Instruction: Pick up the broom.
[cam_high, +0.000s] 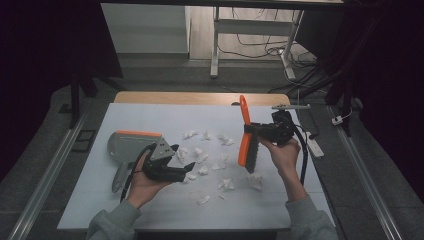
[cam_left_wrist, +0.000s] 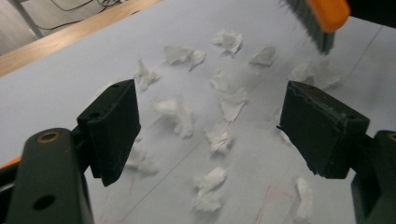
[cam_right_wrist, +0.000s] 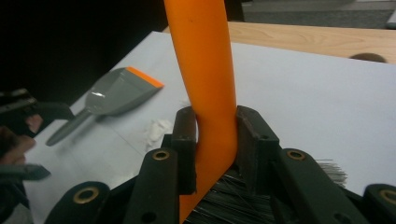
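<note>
My right gripper (cam_high: 256, 129) (cam_right_wrist: 215, 135) is shut on the orange hand brush (cam_high: 245, 135) (cam_right_wrist: 205, 84), clamping its handle just above the dark bristles (cam_right_wrist: 233, 200). The brush is held above the white table cover (cam_high: 150, 200), right of centre, with its bristle end (cam_left_wrist: 315, 25) over the scraps. Several crumpled white paper scraps (cam_high: 202, 155) (cam_left_wrist: 180, 114) lie scattered across the middle. My left gripper (cam_high: 181, 161) (cam_left_wrist: 210, 126) is open with nothing between its jaws, hovering at the left edge of the scraps. A grey dustpan with an orange lip (cam_high: 127, 145) (cam_right_wrist: 116, 91) lies flat at the left.
The wooden table edge (cam_high: 200, 98) runs along the back. A white pen-like object (cam_high: 291, 106) lies at the back right corner. Table legs and cables (cam_high: 250, 45) stand on the floor beyond. Metal rails (cam_high: 45, 175) flank both sides.
</note>
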